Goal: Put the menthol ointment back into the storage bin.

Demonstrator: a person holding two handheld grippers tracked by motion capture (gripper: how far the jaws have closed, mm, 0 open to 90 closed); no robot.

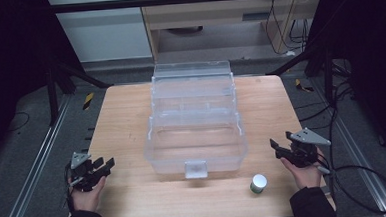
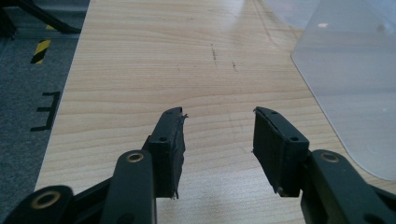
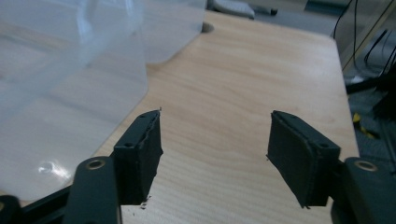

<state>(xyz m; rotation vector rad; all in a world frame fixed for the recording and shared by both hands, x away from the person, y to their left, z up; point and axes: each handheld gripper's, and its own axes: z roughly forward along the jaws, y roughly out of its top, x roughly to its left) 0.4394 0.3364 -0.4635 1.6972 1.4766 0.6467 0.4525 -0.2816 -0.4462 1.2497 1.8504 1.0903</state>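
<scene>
So there's a big clear plastic box (image 1: 194, 121) sitting mid-table (image 1: 126, 112) with its lid flipped open toward the far side, and a latch tab on the near wall. It looks like it has tiers or trays inside, but the plastic is see-through and glary, so I can't tell what's in it, if anything. A small white-topped jar (image 1: 258, 183) stands upright on the wood just off the box's near right corner, not touching it, between the box and the right hand.

The left gripper (image 1: 104, 165) is held at the near left edge of the table, jaws spread with nothing between them; in its own view (image 2: 218, 135) it's just bare wood in the gap and a curved corner of the box at the right, cut off by the frame. The right gripper (image 1: 278, 146) hovers near the right edge, jaws also spread wide and empty (image 3: 215, 140), with the box wall looming blurry on the left.

Beyond the table: grey floor, yellow-black tape marks (image 1: 88, 100), loose cables (image 1: 365, 179) on the right, and some cabinets at the back that are hard to make out.
</scene>
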